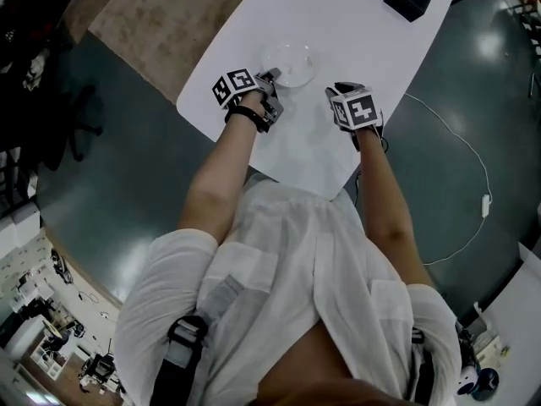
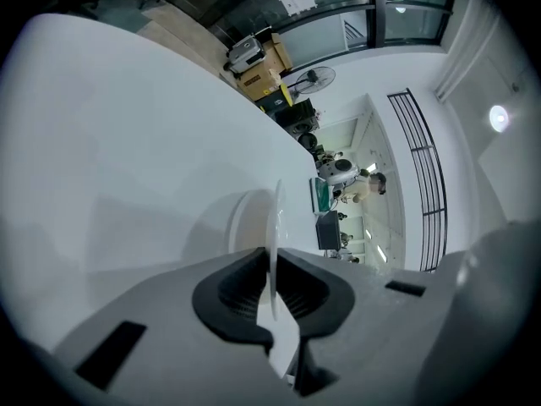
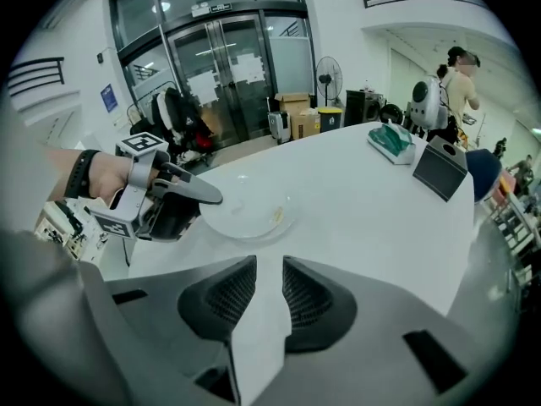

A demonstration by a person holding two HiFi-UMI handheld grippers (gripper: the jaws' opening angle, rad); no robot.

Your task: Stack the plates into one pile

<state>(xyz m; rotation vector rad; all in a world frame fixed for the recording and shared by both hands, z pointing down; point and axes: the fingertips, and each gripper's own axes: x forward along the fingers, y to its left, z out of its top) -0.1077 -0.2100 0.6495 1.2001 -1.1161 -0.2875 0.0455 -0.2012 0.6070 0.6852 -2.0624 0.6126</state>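
The jaws of the left gripper [image 2: 272, 288] are pressed together on the rim of a clear plate [image 2: 274, 218]. The thin edge of the plate sits right between the two black pads [image 2: 232, 290]. The plate lies flat and low over the white surface [image 2: 127, 142]. I cannot tell if it rests there or is a tiny bit above it. It has a small yellowish mark on it.

The jaws of the right gripper [image 3: 269, 288] are spread apart. Nothing is between them. Only the white surface shows in the gap. This gripper is near the plate but does not touch it. From the right gripper view, the left gripper holds the plate on its left side.

In the head view, the plate is just in front of the two grippers, and it is closer to the left one. It sits near one edge of the surface.

Farther out, a black box [image 3: 441, 169] and a green pack [image 3: 390, 139] stand at the far end of the surface, well apart from the plate. Behind the surface are a fan [image 3: 328, 70], some cardboard boxes [image 3: 296, 112] and big glass doors [image 3: 220, 66]. A person with a backpack [image 3: 452, 87] stands far off on the right.

The floor [image 1: 110, 193] is dark and shiny. A white cable [image 1: 473, 155] lies on it, and a tan rug [image 1: 161, 19] lies beside the surface.
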